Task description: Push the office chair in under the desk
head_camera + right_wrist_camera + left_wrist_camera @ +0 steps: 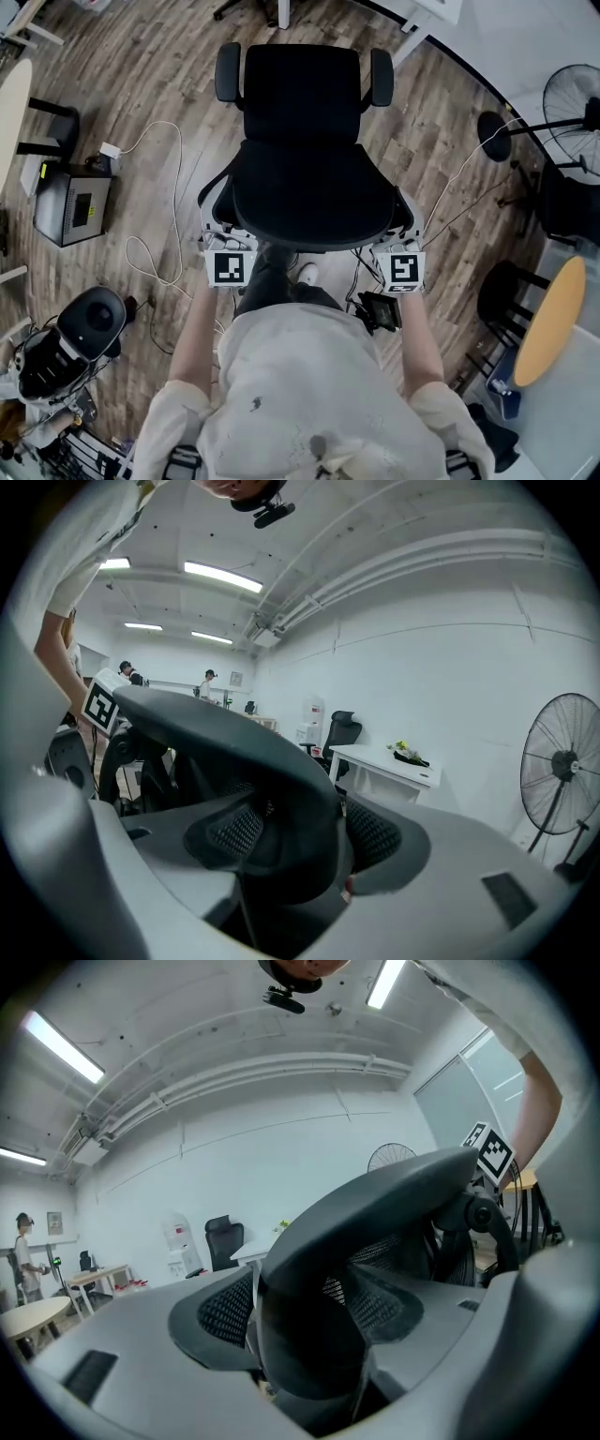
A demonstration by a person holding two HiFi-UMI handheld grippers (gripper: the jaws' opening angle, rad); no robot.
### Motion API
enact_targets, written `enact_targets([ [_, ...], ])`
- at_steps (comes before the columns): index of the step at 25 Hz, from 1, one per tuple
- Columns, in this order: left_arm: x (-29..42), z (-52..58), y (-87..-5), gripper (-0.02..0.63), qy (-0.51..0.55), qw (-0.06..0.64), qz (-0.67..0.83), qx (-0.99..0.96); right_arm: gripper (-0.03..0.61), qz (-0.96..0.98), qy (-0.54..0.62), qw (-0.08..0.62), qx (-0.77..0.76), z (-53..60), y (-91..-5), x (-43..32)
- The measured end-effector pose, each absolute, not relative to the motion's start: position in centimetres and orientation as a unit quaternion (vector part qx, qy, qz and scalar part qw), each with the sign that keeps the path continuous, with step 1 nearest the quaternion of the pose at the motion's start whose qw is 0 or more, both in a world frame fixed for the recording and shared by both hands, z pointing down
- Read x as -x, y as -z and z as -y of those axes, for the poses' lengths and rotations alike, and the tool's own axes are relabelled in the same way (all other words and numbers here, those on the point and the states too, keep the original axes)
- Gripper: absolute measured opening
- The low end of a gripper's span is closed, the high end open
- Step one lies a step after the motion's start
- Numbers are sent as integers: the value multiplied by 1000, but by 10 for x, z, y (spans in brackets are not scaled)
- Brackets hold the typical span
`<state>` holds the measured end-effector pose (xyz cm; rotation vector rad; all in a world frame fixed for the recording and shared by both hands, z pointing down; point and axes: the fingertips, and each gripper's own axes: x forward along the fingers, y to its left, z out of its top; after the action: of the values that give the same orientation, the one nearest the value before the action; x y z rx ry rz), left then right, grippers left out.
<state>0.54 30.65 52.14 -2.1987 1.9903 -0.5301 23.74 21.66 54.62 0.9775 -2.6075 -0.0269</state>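
1. The black mesh-backed office chair (305,141) stands on the wood-pattern floor (159,84), seat facing far. It is well short of the white desk (384,758), and no part of it is under the desk.
2. Left gripper (225,249): jaws spread wide, with the left end of the backrest rim between them. No clamping is evident.
3. Right gripper (401,253): jaws equally wide, straddling the right end of the rim, also unclamped.
4. Status, as judged: early stage. Both tools are placed at the backrest. The whole push toward the far desk remains.
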Motion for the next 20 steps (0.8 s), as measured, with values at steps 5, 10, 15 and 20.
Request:
enact_targets([
  [5,-4,-302,-525,310,160,48,-658,734,281,924,8,158,-347,-211,-548,-234],
  [10,-3,-295,-526,310,93,3,-675,732,285,927,1,138,-348,-205,-551,-236],
  [15,-2,-296,-528,311,109,9,-668,736,273,922,19,127,-364,-205,-550,-236],
  [20,-1,-293,-529,311,124,15,-663,738,268,924,12,138,-355,-201,-551,-235],
])
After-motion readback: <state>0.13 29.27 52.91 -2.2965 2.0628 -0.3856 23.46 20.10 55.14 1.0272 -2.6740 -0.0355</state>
